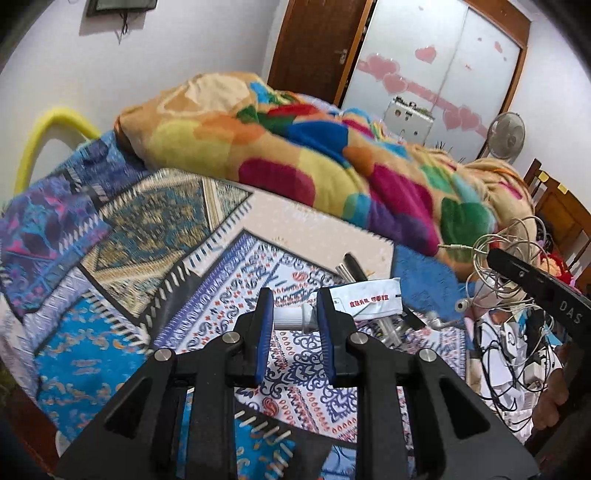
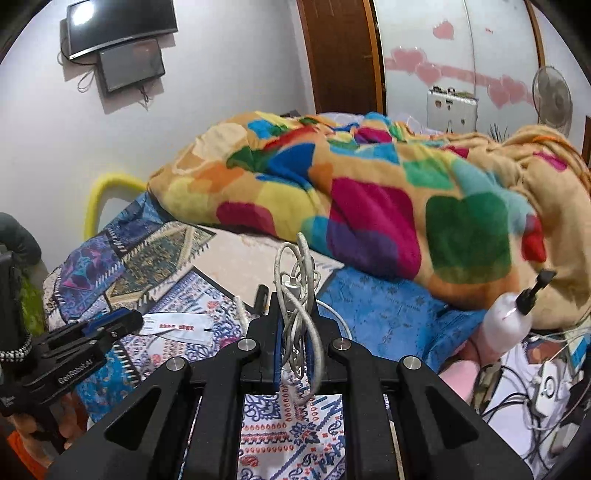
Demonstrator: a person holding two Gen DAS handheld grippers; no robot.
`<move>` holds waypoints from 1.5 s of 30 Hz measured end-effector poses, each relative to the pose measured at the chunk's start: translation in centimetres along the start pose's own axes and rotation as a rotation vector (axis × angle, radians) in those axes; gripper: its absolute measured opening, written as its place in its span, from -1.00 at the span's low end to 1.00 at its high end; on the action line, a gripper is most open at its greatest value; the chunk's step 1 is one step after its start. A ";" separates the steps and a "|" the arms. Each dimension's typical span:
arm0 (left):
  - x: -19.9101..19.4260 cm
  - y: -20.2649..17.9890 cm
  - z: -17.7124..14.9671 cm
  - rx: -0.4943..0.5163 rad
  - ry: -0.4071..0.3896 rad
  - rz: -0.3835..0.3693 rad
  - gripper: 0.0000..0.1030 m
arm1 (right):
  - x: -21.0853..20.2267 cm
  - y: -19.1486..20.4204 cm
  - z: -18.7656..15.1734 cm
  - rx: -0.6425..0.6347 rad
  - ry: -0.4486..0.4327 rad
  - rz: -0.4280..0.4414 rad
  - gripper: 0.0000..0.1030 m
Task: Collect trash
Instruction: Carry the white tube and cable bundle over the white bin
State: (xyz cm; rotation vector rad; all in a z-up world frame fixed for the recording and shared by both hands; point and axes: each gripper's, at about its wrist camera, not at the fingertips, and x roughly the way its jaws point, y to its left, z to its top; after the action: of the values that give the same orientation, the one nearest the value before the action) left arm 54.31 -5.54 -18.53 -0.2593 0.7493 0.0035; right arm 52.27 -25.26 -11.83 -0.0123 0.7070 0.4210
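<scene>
The left gripper (image 1: pixel 295 314) is seen above the patterned bedspread (image 1: pixel 147 258) of a bed; its jaws are clenched on the capped end of a white ointment tube (image 1: pixel 364 301), whose flat crimped end is printed in red and extends to the right of the jaws; in the right wrist view the same tube (image 2: pixel 177 326) is seen at the tip of the left gripper (image 2: pixel 122 321), close above the bedspread (image 2: pixel 147 258). The right gripper (image 2: pixel 297 328) is shown with its jaws clenched on a bundle of white cable (image 2: pixel 297 295); loops of the cable rise above the jaws and one loop hangs below them. In the left wrist view the right gripper (image 1: pixel 535 280) is seen at the right edge beside the coiled white cable (image 1: pixel 502 254). A multicoloured fleece blanket (image 1: pixel 314 147) is heaped along the far side of the bed. A black pen-like object (image 1: pixel 354 266) lies on the bedspread just behind the tube. A white pump bottle (image 2: pixel 509 321) is seen tilted at the right, near a tangle of black and white wires (image 2: pixel 535 387). A wall-mounted screen (image 2: pixel 122 26) is visible above the bed, and a standing fan (image 1: pixel 506 134) is seen before a frosted wardrobe door (image 1: pixel 424 55) decorated with pink hearts.
</scene>
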 end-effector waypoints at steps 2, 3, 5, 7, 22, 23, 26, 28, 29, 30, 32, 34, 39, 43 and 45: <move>-1.8 -0.2 0.5 0.011 -0.019 0.000 -0.56 | -1.3 0.5 0.4 -0.004 -0.015 0.006 -0.82; -2.6 -0.3 0.7 0.016 -0.025 -0.001 -0.56 | -1.8 0.7 0.5 -0.005 -0.022 0.009 -0.82; -4.2 -0.5 0.8 0.026 -0.040 0.001 -0.56 | -3.0 1.4 0.8 -0.015 -0.035 0.014 -0.82; -5.8 -0.7 1.0 0.038 -0.056 0.011 -0.56 | -4.0 2.0 0.9 -0.027 -0.043 0.019 -0.82; -16.5 1.3 -1.3 0.043 -0.098 0.052 -0.56 | -11.6 9.5 -1.2 -0.112 -0.087 0.115 -0.82; -17.2 1.6 -1.6 0.042 -0.101 0.060 -0.56 | -11.9 9.9 -1.4 -0.122 -0.085 0.117 -0.82; -19.6 3.0 -2.8 0.036 -0.104 0.087 -0.56 | -13.2 11.9 -2.4 -0.163 -0.079 0.126 -0.82; -20.9 3.9 -3.6 0.031 -0.104 0.102 -0.56 | -14.1 13.2 -2.9 -0.186 -0.078 0.137 -0.82; -21.6 4.4 -4.0 0.026 -0.106 0.110 -0.56 | -14.4 13.7 -3.2 -0.193 -0.080 0.139 -0.82; -22.3 4.9 -4.4 0.021 -0.108 0.117 -0.56 | -14.8 14.4 -3.5 -0.204 -0.081 0.144 -0.82; -23.9 6.1 -5.3 0.008 -0.112 0.136 -0.56 | -15.4 15.7 -4.0 -0.220 -0.081 0.155 -0.82; -25.6 7.4 -6.2 -0.007 -0.118 0.156 -0.56 | -15.8 16.8 -4.5 -0.230 -0.079 0.167 -0.82; -28.8 10.5 -8.1 -0.029 -0.132 0.208 -0.56 | -16.1 20.1 -6.0 -0.255 -0.070 0.203 -0.82; -31.0 13.2 -9.6 -0.060 -0.134 0.248 -0.56 | -15.8 22.9 -6.8 -0.278 -0.049 0.235 -0.82; -32.1 14.8 -10.4 -0.079 -0.131 0.265 -0.56 | -15.5 24.4 -7.2 -0.298 -0.038 0.252 -0.82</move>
State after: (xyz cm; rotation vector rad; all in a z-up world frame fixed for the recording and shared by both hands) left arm 22.35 9.15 -7.67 -0.2315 0.6493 0.2988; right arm 27.97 -9.70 -4.40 -0.1979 0.6050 0.7637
